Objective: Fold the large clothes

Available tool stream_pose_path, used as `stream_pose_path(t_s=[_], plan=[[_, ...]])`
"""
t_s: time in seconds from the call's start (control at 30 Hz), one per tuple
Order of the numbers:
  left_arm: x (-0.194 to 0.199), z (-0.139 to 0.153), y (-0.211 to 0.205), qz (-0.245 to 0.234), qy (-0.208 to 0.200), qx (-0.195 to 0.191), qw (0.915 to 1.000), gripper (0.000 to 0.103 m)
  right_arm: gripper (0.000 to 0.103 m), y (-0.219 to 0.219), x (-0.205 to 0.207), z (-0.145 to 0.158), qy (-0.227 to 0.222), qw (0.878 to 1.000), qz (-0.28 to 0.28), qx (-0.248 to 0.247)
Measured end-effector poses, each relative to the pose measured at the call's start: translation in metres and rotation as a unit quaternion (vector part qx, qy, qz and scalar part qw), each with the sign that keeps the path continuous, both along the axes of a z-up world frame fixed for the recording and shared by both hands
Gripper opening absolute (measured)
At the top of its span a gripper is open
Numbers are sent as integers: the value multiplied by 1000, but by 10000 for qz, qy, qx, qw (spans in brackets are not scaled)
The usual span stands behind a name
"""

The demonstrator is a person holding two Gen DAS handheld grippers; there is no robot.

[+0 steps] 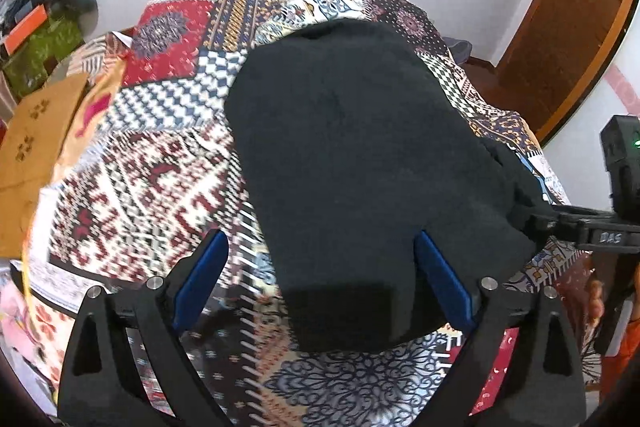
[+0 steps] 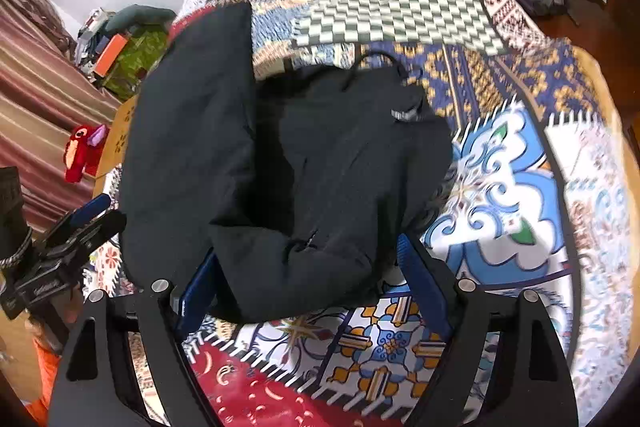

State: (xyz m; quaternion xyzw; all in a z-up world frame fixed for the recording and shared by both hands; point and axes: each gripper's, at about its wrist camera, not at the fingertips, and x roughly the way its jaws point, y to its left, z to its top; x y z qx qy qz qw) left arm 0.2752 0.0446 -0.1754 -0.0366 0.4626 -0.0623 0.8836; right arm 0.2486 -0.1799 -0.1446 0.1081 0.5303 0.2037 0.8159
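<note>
- Left wrist view: patchwork bedspread [image 1: 160, 155] fills the frame, white wall behind. Black garment [image 1: 360, 155] lies centre. Left gripper [image 1: 320, 279] jaws apart, the garment's near edge between them, unpinched.
- Right wrist view: garment [image 2: 280, 167] centre-left, bunched. Right gripper [image 2: 308, 279] jaws apart around its near fold.

White letters reading "DAS" stood on the black arm of the right tool [image 1: 532, 223], seen entering from the right edge of the left wrist view. In the right wrist view, small white lettering marked the arm of the left tool [image 2: 102, 213] at the left edge, too blurred to read. A small grey woven label [image 2: 404, 115] on the black garment [image 2: 304, 163] carried marks that could not be made out. No other text, numbers or signs were legible on the patterned bedspread [image 2: 500, 179].
</note>
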Motion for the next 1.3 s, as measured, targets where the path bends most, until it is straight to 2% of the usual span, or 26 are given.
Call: stream_pose_path(t_s=[0.1,0.23,0.3,0.43,0.5,0.6,0.7,0.77,0.8,0.87,0.93,1.0,1.03,1.07,1.1,1.17,1.3], plan=[[4,12,11,209,-166,214,9994,96,83,-4,4,16,-288,9996,-26,-34],[19,16,29,415,-50,-48,9991,96,83,-14,13,24,-449,9987,-257,-36],[26,11,35,423,107,-271,9987,96,83,-21,22,15,-265,9991,-340,38],[42,-15,38,463,615,-711,9945,96,83,-30,40,-18,439,9976,-470,255],[46,-22,38,461,670,-988,9918,101,83,-30,46,-32,695,9958,-444,390],[57,-34,42,452,915,-1595,9819,102,83,-27,57,-49,963,9926,-321,670],[69,-52,44,453,1256,-2224,9658,103,83,-20,71,-63,1162,9903,-283,709],[79,-67,45,429,1534,-2703,9495,103,84,-13,76,-65,1168,9911,-255,590],[81,-70,46,442,1581,-2792,9461,103,84,-12,78,-65,1146,9916,-207,555],[86,-74,46,449,1586,-2840,9446,103,84,-5,82,-65,1136,9923,-146,471],[88,-77,46,432,1591,-2877,9434,103,79,-1,83,-64,1151,9921,-99,496],[91,-80,47,425,1638,-2959,9401,103,66,0,85,-64,1190,9910,-54,617],[92,-82,48,420,1673,-3008,9380,103,63,0,87,-65,1237,9901,-86,659],[93,-82,48,409,1691,-3028,9370,103,53,-1,88,-66,1270,9894,-114,700],[94,-82,48,391,1694,-3031,9370,103,38,-2,88,-66,1297,9886,-150,748],[92,-80,47,361,1683,-3028,9374,102,25,-6,85,-64,1340,9874,-179,824],[86,-69,53,273,1595,-2970,9411,89,14,-7,75,-47,1110,9901,-183,842]])
